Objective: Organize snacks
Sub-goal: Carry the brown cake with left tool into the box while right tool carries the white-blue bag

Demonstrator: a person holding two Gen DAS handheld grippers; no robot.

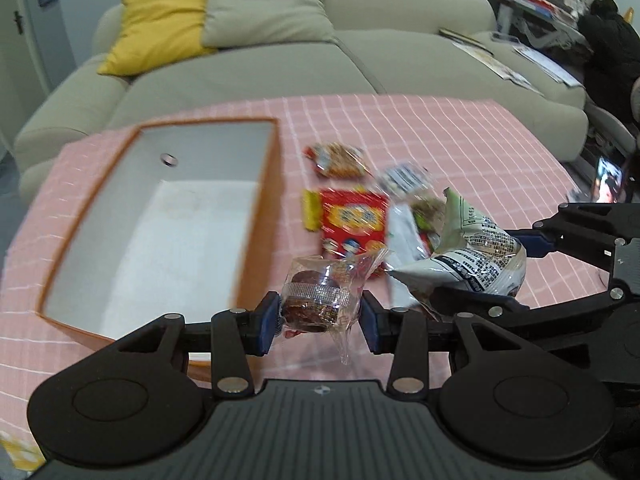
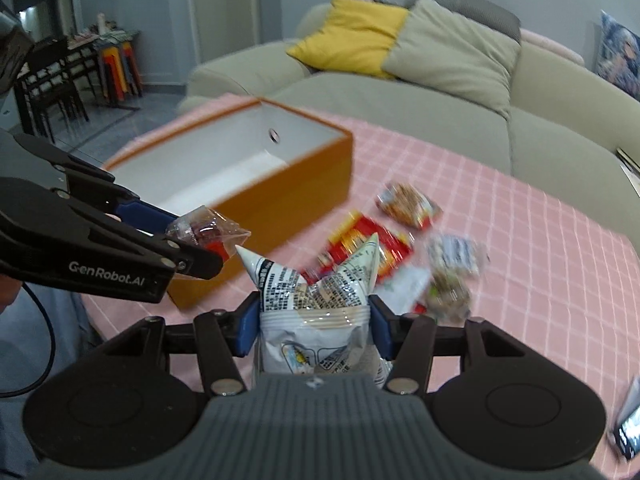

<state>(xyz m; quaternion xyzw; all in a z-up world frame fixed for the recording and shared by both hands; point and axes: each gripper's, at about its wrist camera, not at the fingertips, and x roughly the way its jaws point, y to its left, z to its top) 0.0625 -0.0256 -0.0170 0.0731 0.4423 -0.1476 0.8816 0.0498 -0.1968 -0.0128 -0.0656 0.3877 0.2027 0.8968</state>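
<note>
The left gripper (image 1: pixel 320 316) clamps a clear-wrapped dark snack (image 1: pixel 320 300) between its blue pads, low in the frame's centre. The right gripper (image 2: pixel 314 328) pinches a white printed bag (image 2: pixel 316 300) the same way. Beyond both, more packets, among them a red packet (image 1: pixel 354 220), lie on the pink checked tablecloth (image 1: pixel 460 140), right of an open orange box (image 1: pixel 256 216). A beige sofa (image 1: pixel 380 52) with a yellow cushion (image 1: pixel 160 24) fills the top.

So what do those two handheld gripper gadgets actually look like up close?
Both are matte black. The left gripper and right gripper each have two scissor-like linkage arms with silver rivets, blue pads on the fingertips, and a ribbed grey body. White lettering reads GenRobot.AI, and a black cable trails from the left one.
</note>
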